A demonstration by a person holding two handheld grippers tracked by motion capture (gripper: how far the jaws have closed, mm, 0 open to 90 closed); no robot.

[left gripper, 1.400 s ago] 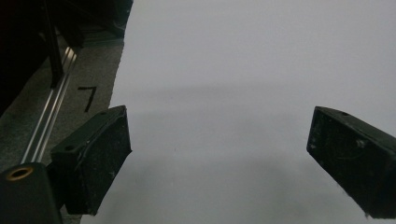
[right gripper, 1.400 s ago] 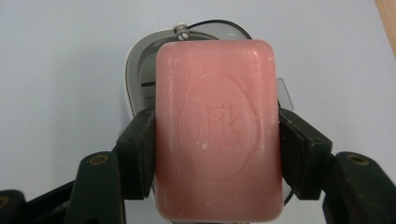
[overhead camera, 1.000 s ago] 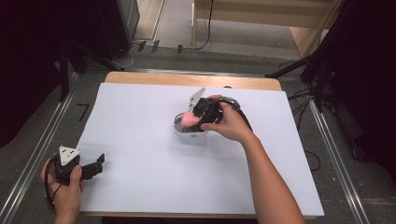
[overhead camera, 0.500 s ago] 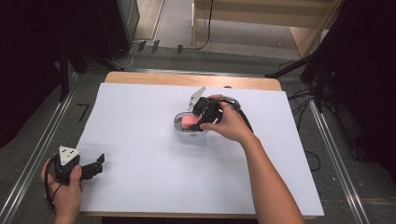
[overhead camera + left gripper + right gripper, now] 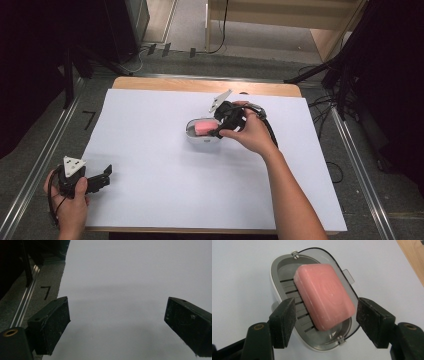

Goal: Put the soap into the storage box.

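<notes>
A pink bar of soap (image 5: 324, 295) lies tilted in a small oval soap dish (image 5: 283, 268) with a slatted grey floor and a clear hinged lid (image 5: 348, 277) folded open. In the high view the dish (image 5: 192, 136) sits mid-table with the soap (image 5: 202, 127) in it. My right gripper (image 5: 325, 315) is open, one jaw on each side of the soap's near end, with a gap on both sides. It shows beside the dish (image 5: 218, 129). My left gripper (image 5: 105, 177) rests low at the front left corner, open and with nothing in it (image 5: 117, 325).
A white sheet (image 5: 150, 150) covers the wooden table (image 5: 165, 84). Metal rails (image 5: 42, 165) run along the floor to the left, and cables (image 5: 325, 105) lie to the right. A black "7" mark (image 5: 46, 291) is on the floor by the sheet's left edge.
The right hand has shifted very slightly to the right at the dish. The left hand has stayed put.
</notes>
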